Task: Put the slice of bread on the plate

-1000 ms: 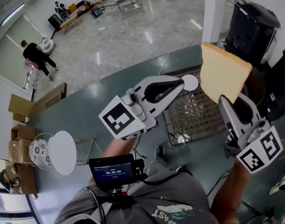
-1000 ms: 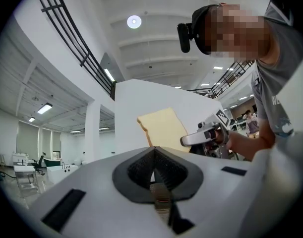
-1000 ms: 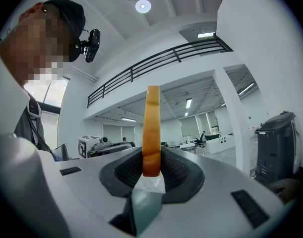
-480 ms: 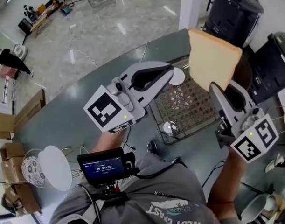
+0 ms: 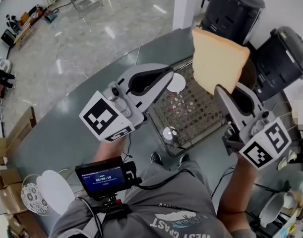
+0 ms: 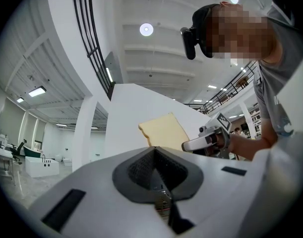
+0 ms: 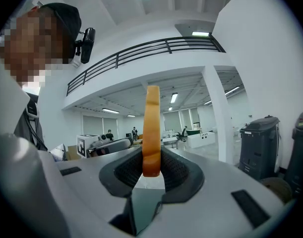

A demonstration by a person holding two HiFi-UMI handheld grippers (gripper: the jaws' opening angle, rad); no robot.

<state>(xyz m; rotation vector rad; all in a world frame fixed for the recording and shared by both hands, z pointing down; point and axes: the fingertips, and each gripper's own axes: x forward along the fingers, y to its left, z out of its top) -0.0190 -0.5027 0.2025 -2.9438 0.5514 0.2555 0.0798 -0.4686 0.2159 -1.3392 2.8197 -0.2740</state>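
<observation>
A pale slice of bread (image 5: 215, 58) stands upright in the air, its lower corner pinched by my right gripper (image 5: 225, 90), which is shut on it. In the right gripper view the bread (image 7: 152, 128) shows edge-on between the dark pads. My left gripper (image 5: 166, 73) hovers beside it over the table, its jaws together with nothing in them. From the left gripper view the bread (image 6: 163, 133) and the right gripper (image 6: 206, 143) lie just ahead. A white plate (image 5: 54, 192) sits far at the lower left, next to a patterned plate (image 5: 28, 198).
A wire rack (image 5: 201, 113) lies on the grey-green table (image 5: 67, 128) under both grippers, with a small white disc (image 5: 176, 82) on it. Two black bins (image 5: 233, 6) (image 5: 280, 53) stand behind. A small screen (image 5: 104, 176) sits at the person's chest.
Both grippers and the bread have swung sideways toward the black bins, staying side by side. The white plate has slid to the view's lower left corner. Grip on the bread unchanged.
</observation>
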